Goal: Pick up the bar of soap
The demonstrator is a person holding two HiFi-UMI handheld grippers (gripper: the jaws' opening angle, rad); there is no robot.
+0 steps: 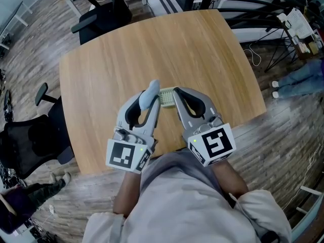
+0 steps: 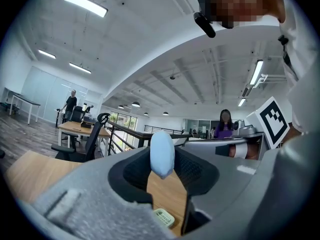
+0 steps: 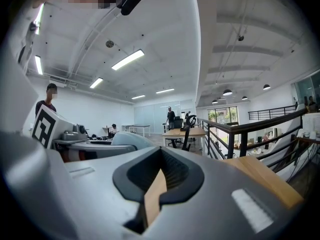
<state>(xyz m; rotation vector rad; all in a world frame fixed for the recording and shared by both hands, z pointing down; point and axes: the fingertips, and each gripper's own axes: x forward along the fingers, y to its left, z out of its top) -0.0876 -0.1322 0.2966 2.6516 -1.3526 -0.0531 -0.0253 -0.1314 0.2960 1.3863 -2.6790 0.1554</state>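
Note:
The bar of soap [image 1: 150, 96] is pale blue and rounded, and it is lifted off the wooden table [image 1: 111, 70]. My left gripper [image 1: 152, 88] is shut on it, with the bar standing on edge between the jaw tips. In the left gripper view the soap [image 2: 162, 156] fills the gap of the left gripper [image 2: 164, 145]. A pale green ribbed soap dish [image 1: 166, 97] lies on the table just right of the soap, also seen low down as the dish [image 2: 164, 217]. My right gripper [image 1: 176, 91] is beside the dish, shut and holding nothing; its tips meet in the right gripper [image 3: 161, 152] view.
Black office chairs stand at the table's left [image 1: 35, 130] and far side [image 1: 104, 11]. Railings and cables [image 1: 263, 14] crowd the far right. A person's feet [image 1: 276, 87] are on the floor to the right. The near table edge [image 1: 126, 162] is under my grippers.

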